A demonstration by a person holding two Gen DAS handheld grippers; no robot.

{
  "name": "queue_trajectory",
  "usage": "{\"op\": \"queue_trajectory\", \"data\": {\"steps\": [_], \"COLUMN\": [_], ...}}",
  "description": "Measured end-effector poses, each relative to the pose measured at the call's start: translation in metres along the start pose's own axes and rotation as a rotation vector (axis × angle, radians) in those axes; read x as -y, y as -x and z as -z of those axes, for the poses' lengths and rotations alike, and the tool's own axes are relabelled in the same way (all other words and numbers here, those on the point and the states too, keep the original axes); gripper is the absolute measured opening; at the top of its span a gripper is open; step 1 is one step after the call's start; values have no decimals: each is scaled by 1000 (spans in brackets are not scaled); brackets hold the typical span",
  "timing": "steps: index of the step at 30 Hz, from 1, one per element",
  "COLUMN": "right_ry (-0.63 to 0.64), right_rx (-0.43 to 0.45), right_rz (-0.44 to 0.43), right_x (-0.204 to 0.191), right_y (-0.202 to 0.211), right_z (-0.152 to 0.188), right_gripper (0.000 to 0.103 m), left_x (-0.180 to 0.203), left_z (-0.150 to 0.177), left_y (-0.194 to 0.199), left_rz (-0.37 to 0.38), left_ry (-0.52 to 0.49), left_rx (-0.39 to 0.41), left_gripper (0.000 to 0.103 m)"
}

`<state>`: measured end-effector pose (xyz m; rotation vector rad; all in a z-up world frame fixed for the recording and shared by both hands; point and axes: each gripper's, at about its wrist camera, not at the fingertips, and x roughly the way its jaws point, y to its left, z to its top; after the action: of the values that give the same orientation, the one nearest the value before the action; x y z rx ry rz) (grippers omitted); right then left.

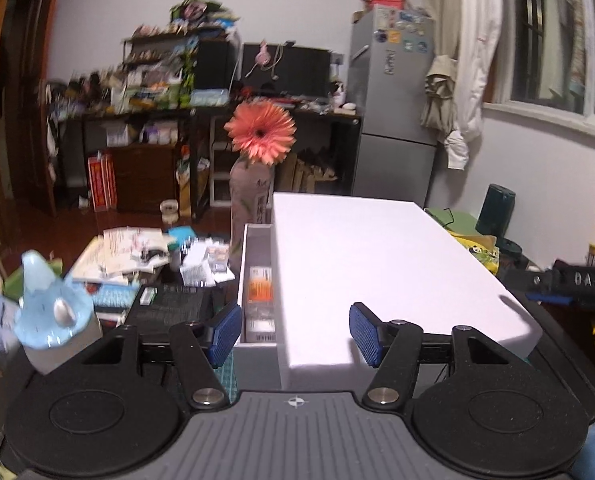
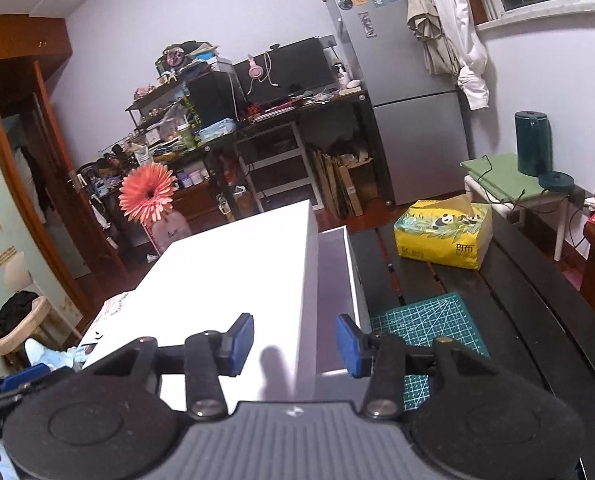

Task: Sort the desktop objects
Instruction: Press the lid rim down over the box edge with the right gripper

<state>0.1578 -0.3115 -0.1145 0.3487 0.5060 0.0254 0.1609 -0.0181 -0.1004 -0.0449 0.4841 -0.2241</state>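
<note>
A big white box (image 1: pixel 377 272) lies on the dark desk. In the left wrist view an open white compartment (image 1: pixel 257 292) shows along its left side, with orange-labelled packets inside. My left gripper (image 1: pixel 295 334) hangs open over that near left edge, one blue pad beside the compartment wall, the other above the white top. In the right wrist view the white box (image 2: pixel 233 272) has an open compartment (image 2: pixel 337 272) on its right side whose inside looks bare. My right gripper (image 2: pixel 295 346) is open astride that near right corner, pads touching nothing.
Left of the box are a pink flower in a bottle (image 1: pixel 261 132), a blue figurine (image 1: pixel 49 304), a black book (image 1: pixel 169 308) and a heap of papers (image 1: pixel 129 252). To the right lie a green cutting mat (image 2: pixel 429 328) and a yellow tissue pack (image 2: pixel 441 232).
</note>
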Motion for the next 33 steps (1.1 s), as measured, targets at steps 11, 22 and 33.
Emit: {"op": "queue_trajectory", "data": {"steps": [11,22,33], "right_ry": [-159,-262,-187], "right_rx": [42,-14,-97], "right_rz": [44,11,4], "right_x": [50,79,60], "right_y": [5,-21,-47], "right_z": [0,2,9], "right_gripper": [44,29,19], "left_x": [-41,-63,-71], "left_z": [-5,-2,-6], "left_y": [-14,-54,-75], "left_rz": [-82,-84,-21], "left_ry": [136,181,234], "left_rx": [-20,-92,-115], "left_gripper": [59,54,29]}}
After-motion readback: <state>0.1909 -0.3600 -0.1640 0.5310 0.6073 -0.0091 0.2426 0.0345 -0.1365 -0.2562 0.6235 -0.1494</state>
